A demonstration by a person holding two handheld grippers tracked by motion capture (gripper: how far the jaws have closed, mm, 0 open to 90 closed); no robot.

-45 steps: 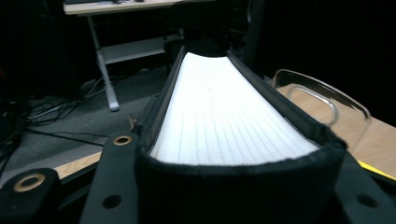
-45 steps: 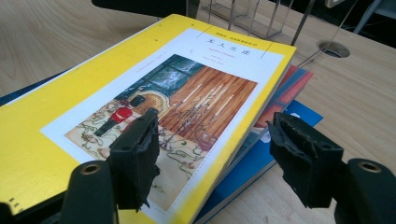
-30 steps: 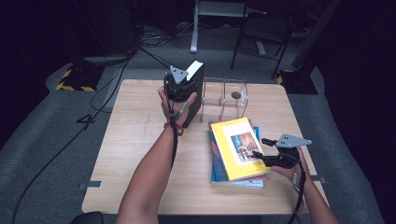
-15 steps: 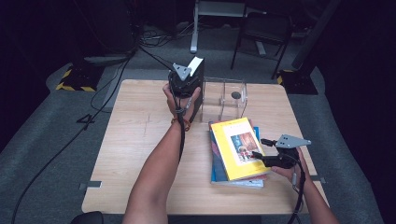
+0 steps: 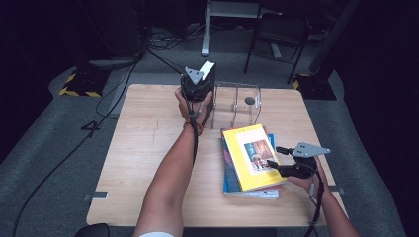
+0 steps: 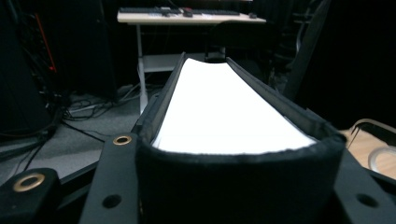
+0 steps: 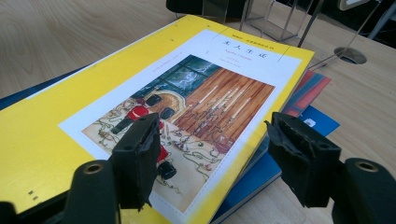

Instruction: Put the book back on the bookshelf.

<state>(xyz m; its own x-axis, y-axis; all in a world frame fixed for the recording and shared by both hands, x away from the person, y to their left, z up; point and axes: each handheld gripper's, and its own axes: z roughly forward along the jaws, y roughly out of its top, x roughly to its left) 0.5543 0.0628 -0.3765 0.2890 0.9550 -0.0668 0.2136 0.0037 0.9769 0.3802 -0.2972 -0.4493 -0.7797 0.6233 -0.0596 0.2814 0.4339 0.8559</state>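
- Surface (image 5: 148, 163): the job looks like shelving books into the clear rack (image 5: 236, 101) at the far edge. Rack has no books in it yet, so early on.
- Stack w/ yellow book (image 5: 249, 155) on top lies near my right side, not yet moved.
- Black book (image 6: 233, 121): clamped in my left gripper (image 5: 196, 89), upright, just left of the rack, not in.
- Right gripper (image 7: 212, 156): jaws apart, above the yellow book's near corner, not gripping.
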